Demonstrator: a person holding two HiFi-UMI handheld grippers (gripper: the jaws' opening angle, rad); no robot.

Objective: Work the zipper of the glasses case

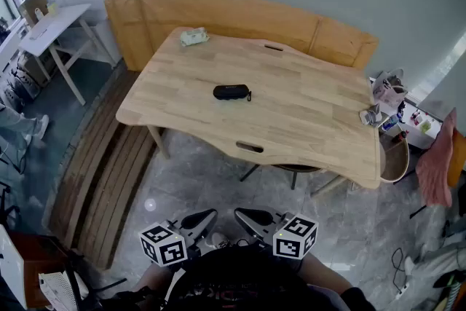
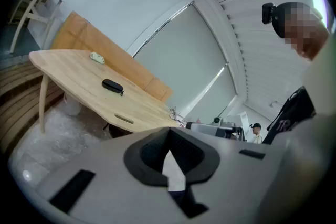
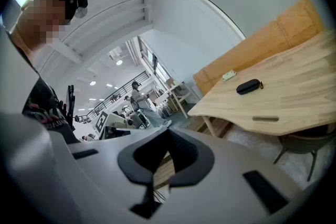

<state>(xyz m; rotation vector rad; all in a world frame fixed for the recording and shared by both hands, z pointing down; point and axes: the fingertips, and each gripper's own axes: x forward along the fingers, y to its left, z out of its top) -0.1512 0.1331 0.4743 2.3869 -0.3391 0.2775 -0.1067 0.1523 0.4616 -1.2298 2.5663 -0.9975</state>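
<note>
A black glasses case (image 1: 231,92) lies near the middle of the light wooden table (image 1: 313,120), its zipper pull at the right end. It also shows far off as the small dark glasses case (image 2: 112,86) and the glasses case (image 3: 248,86) in the two gripper views. Both grippers hang low near my body, well short of the table. My left gripper (image 1: 207,218) is shut with nothing in it. My right gripper (image 1: 245,216) is shut and empty too. In the gripper views the left jaws (image 2: 169,157) and right jaws (image 3: 167,153) are closed together.
A crumpled pale-green packet (image 1: 194,36) lies at the table's far left corner. Small items (image 1: 375,115) clutter the right edge. A curved wooden bench (image 1: 240,18) runs behind the table, a chair (image 1: 291,170) sits under its near edge, and a white desk (image 1: 51,29) stands at far left.
</note>
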